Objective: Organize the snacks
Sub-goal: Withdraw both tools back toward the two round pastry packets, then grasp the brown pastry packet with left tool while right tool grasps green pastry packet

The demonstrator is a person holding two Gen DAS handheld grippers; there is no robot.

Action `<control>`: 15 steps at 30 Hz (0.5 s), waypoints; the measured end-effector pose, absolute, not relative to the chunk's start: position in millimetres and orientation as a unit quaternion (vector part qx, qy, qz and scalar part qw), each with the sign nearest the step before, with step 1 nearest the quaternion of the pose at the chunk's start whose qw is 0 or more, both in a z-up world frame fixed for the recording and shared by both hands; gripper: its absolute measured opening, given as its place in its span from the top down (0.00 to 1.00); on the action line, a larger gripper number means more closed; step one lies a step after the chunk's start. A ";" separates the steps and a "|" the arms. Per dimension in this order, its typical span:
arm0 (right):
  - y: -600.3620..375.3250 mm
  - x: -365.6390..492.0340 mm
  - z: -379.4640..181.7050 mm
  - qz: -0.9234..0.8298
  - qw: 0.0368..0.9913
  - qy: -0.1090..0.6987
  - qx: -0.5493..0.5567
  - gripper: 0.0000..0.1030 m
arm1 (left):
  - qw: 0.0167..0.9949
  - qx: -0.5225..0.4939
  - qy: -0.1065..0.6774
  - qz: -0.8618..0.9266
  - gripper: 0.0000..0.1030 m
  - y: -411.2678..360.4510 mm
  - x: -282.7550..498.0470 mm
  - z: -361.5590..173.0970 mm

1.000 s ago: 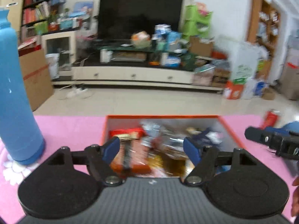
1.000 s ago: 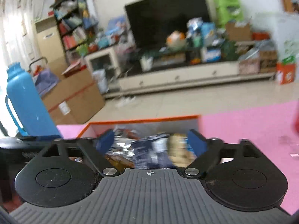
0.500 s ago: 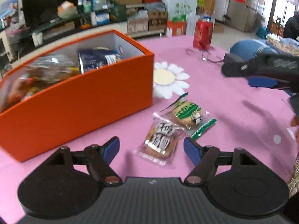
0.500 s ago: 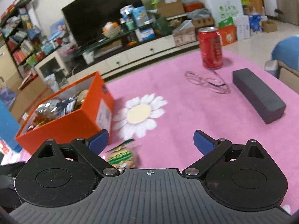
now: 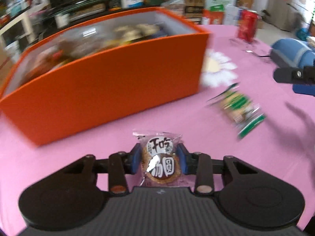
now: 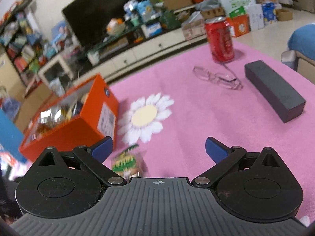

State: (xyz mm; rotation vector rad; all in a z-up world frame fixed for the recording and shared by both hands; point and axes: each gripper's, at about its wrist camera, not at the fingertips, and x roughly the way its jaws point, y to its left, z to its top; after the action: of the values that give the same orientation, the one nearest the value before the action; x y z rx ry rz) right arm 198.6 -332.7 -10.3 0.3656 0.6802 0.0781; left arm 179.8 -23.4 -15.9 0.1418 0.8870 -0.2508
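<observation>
Pink tablecloth carries everything. Orange box, open-topped and already heaped with packets, sits at the left part of the cloth; its near wall faces the left gripper, presumably the drop target for loose snacks. Black case, red can and glasses lie well apart to the right, out of the working lane.

Left gripper: pads closed onto the brown cracker packet, pinched across its width, just in front of the box wall. Bare cloth lies between packet and wall; top rim is the edge to clear.

Right gripper: jaws spread wide, holding nothing. Green snack packet lies flat near its left pad, beside the box corner, with bare cloth to its right.
</observation>
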 end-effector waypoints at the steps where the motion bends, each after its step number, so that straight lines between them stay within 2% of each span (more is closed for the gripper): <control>1: -324.9 199.9 -12.7 0.046 0.925 0.341 0.162 0.12 | 0.894 0.065 0.429 -0.108 0.64 -9.3 173.2 -14.6; 7: -268.6 207.6 -27.9 0.098 0.917 0.379 0.076 0.12 | 0.901 0.035 0.428 -0.061 0.63 60.5 150.6 -10.3; 10: -240.8 210.1 -33.2 0.096 0.922 0.374 0.016 0.15 | 0.907 0.009 0.418 -0.053 0.63 78.5 146.8 -11.5; 12: -231.0 214.1 -38.1 0.084 0.924 0.372 -0.013 0.27 | 0.909 0.008 0.412 -0.053 0.61 81.1 145.1 -12.2; 15: -224.0 225.1 -51.1 0.071 0.916 0.393 -0.025 0.35 | 0.911 0.018 0.408 -0.056 0.57 78.4 142.2 -13.3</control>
State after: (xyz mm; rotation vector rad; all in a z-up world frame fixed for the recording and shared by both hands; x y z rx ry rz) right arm 225.1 -224.0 -51.1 -0.0508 0.8093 0.1456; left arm 142.2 78.4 -13.3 0.0371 0.8401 -0.1149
